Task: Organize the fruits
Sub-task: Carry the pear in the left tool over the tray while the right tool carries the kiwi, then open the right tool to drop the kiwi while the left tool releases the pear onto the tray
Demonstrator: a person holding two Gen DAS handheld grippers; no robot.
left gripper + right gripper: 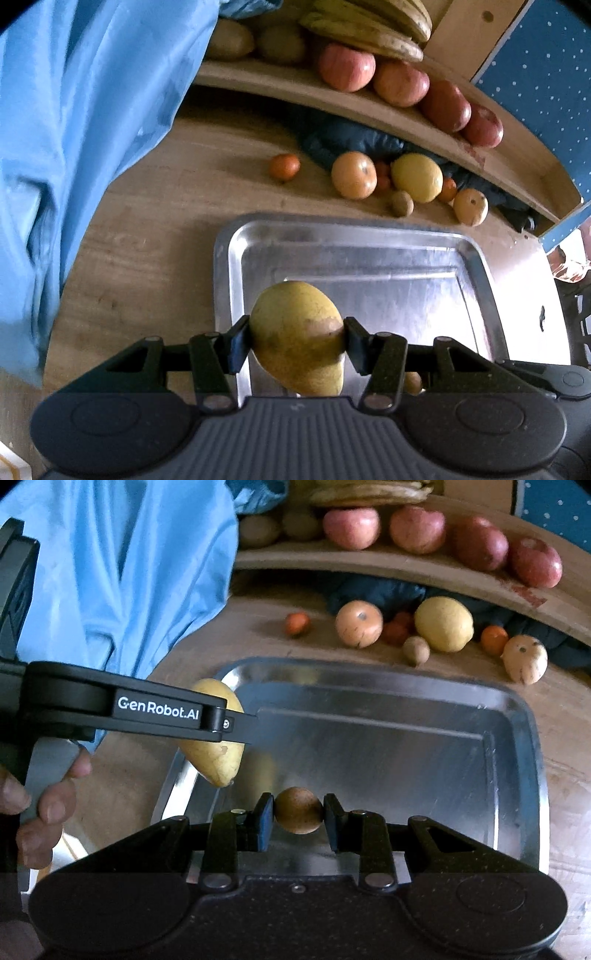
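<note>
My left gripper [297,341] is shut on a yellow mango [295,332], held above the near left part of a steel tray [476,254]. Seen from the right wrist view, that same mango [216,755] hangs over the tray's left rim [173,775] under the left gripper's black arm. My right gripper [299,812] is shut on a small round brown fruit [298,809] above the tray's [517,709] near edge. Loose fruit lies on the wooden table beyond the tray: an orange-pink one [359,623], a lemon [443,624], a small brown one [415,650].
A curved wooden shelf [303,86] behind holds red apples [346,67], bananas [369,26] and brown fruit. Dark cloth [354,138] lies under it. Blue fabric [92,110] fills the left side. A person's hand [40,805] grips the left gripper's handle. Small oranges [283,167] sit near the cloth.
</note>
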